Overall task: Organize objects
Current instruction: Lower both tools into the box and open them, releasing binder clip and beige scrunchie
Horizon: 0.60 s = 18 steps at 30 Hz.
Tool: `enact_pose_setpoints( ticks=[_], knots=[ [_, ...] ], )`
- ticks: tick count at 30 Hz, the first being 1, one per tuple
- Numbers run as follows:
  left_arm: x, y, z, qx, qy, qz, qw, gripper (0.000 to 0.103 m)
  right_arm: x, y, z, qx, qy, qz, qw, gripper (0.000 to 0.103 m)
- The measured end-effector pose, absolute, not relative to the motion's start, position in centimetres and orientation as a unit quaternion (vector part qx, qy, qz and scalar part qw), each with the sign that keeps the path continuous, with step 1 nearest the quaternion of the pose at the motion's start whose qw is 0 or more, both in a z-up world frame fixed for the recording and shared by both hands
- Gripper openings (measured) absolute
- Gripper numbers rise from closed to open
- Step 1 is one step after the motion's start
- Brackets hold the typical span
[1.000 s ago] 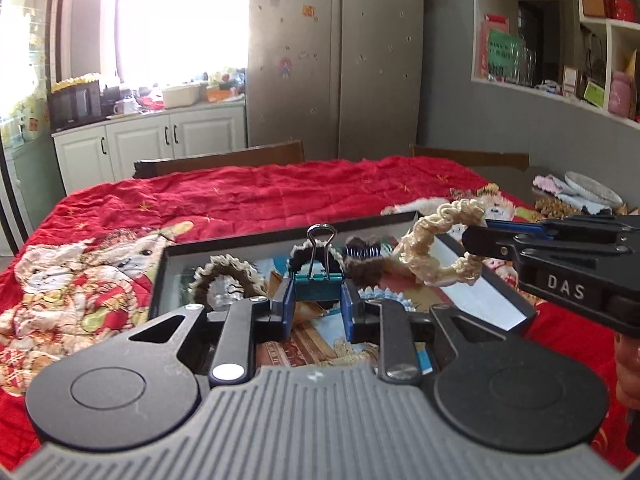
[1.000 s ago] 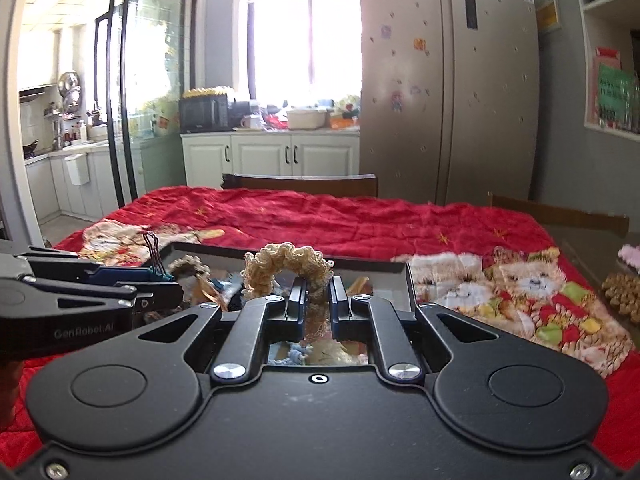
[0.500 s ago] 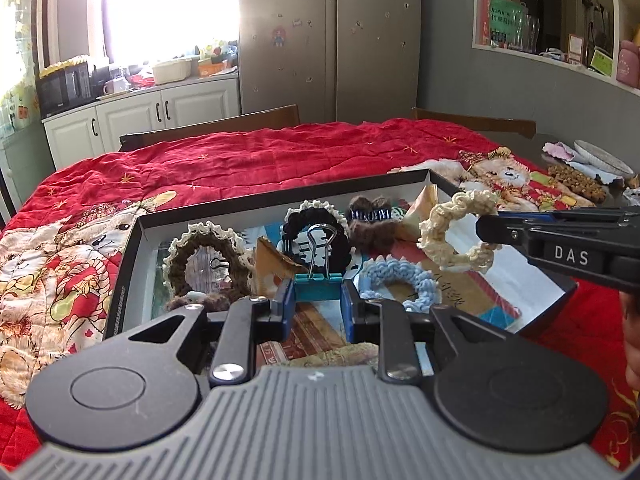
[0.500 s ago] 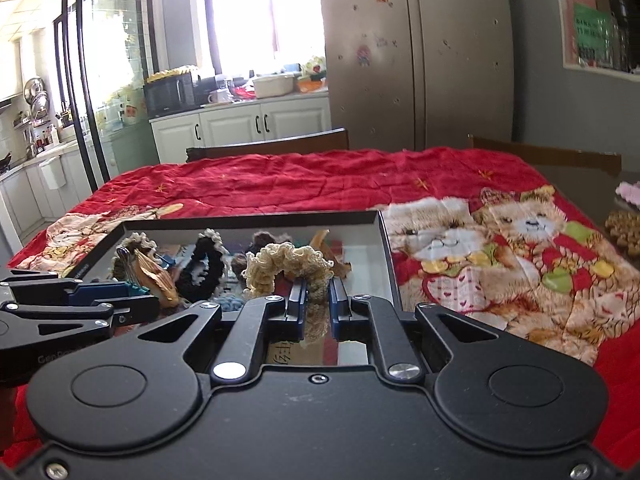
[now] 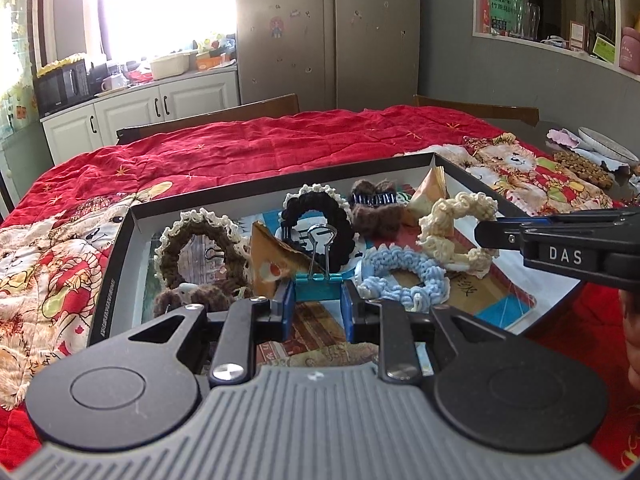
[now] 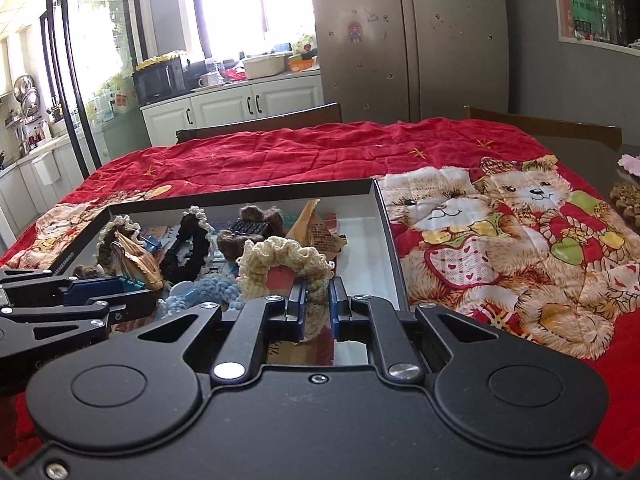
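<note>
From the left wrist view, the left gripper [image 5: 318, 303] is held low and level over the near edge of a shallow black tray [image 5: 105, 284] that rests on a red quilt [image 5: 256, 148]. Its two blue pads are closed on a teal binder clip [image 5: 319, 280], whose wire handle stands upright. The right gripper [image 5: 486, 234] comes in from the right side, roughly horizontal, with its tips pinching a cream scrunchie [image 5: 452, 224] held over the right part of the tray. In the tray I count three more crocheted scrunchies: a brown one with a cream edge [image 5: 200, 248] at the left, a black one with a white edge [image 5: 320, 216] in the middle, and a light blue one [image 5: 404, 276] lying just beside the cream one. There is also one brown furry hair clip [image 5: 374, 208] at the back, and two tan folded paper packets [image 5: 276, 260], one mid-tray and one at the far right corner.

From the right wrist view, the right gripper [image 6: 318, 312] points forward over the tray's [image 6: 390, 240] right side, its pads clamped on the lower arc of the cream scrunchie [image 6: 284, 268], which stands upright between them. The left gripper [image 6: 132, 300] lies at the left edge, level, tips gripping the binder clip [image 6: 134, 284], only partly visible. The same scrunchies show here: black [image 6: 188, 248], light blue [image 6: 212, 292] and brown [image 6: 110, 240].
</note>
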<state>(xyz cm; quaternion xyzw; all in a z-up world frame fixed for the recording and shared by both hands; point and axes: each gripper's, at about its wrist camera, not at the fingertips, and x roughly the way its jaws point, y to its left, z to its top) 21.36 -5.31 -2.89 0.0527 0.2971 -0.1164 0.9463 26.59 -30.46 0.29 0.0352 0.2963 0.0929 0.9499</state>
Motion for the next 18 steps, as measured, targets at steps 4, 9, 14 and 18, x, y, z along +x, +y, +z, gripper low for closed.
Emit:
enact_pose_setpoints(
  ticks=[4, 9, 14, 18],
  knots=[
    [21.49, -5.53, -3.28, 0.060, 0.302, -0.116, 0.944, 0.028, 26.86, -30.49, 0.01, 0.036, 0.301, 0.091, 0.949, 0.012],
    [21.67, -5.62, -3.63, 0.063, 0.306, -0.113, 0.943, 0.028, 26.94, -30.57, -0.01, 0.037, 0.301, 0.091, 0.948, 0.012],
    [21.71, -5.72, -3.82, 0.067, 0.305, -0.110, 0.944, 0.028, 27.11, -30.68, -0.12, 0.039, 0.303, 0.089, 0.948, 0.012],
    [21.65, -5.84, -3.90, 0.072, 0.302, -0.108, 0.944, 0.028, 27.23, -30.77, -0.17, 0.044, 0.306, 0.090, 0.947, 0.012]
  ],
)
